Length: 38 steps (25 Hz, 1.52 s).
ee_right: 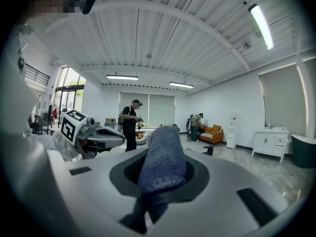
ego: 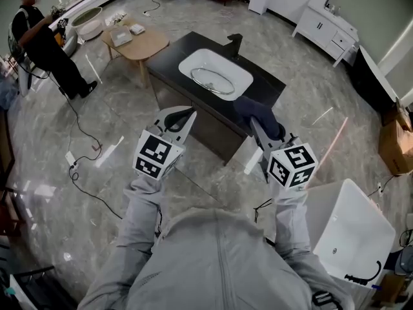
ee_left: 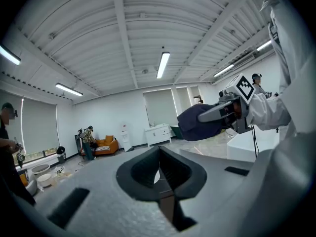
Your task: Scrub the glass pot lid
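The glass pot lid [ego: 211, 81] lies in the white sink basin [ego: 240, 76] set in a black counter [ego: 169, 55], beside a black faucet [ego: 234, 44]. Both grippers are held up in front of the counter's near edge, short of the sink. My left gripper [ego: 187, 115] [ee_left: 159, 175] has its jaws shut with nothing between them. My right gripper [ego: 266, 130] [ee_right: 157, 184] is shut on a dark blue cloth [ego: 257, 111] [ee_right: 163, 159], which sticks out past its jaws. From the left gripper view, the right gripper [ee_left: 223, 112] and cloth [ee_left: 197, 125] show at the right.
A white tub [ego: 352, 234] stands at my lower right. A wooden table [ego: 137, 45] with small items sits left of the counter. A person [ego: 40, 41] stands far left. Cables [ego: 80, 166] trail on the marble floor. A cardboard box [ego: 395, 144] is at right.
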Each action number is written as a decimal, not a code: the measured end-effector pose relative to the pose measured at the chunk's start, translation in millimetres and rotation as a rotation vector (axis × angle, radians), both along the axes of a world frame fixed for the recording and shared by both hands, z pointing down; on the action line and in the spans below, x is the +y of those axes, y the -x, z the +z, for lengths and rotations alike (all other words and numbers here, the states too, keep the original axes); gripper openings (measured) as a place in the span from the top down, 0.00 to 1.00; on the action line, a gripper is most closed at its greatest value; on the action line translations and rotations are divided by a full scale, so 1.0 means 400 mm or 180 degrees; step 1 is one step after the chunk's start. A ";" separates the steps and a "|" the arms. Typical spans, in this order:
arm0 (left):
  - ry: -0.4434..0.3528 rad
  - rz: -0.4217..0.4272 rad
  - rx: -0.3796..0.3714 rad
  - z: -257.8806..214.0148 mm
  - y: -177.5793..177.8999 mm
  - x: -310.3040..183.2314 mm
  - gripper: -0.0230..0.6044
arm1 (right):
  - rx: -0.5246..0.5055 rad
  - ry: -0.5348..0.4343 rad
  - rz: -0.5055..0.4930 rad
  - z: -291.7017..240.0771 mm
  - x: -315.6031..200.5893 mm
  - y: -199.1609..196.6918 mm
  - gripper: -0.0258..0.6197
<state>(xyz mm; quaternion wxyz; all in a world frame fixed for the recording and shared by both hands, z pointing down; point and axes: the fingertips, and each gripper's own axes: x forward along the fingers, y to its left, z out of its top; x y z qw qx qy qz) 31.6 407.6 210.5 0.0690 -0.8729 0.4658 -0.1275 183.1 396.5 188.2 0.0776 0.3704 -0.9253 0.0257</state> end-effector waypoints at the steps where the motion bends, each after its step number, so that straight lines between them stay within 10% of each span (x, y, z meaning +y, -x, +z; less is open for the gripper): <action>1: 0.0001 0.0002 0.0005 0.001 0.009 0.006 0.92 | -0.0002 0.0003 0.0000 -0.001 0.007 0.010 0.83; 20: 0.0124 0.0092 0.0003 0.049 0.085 -0.014 0.92 | 0.0005 0.0117 0.0133 0.036 0.003 0.089 0.83; 38: 0.0189 -0.0076 -0.0089 0.085 0.131 -0.323 0.92 | -0.0065 0.0175 0.0119 0.079 -0.346 0.102 0.83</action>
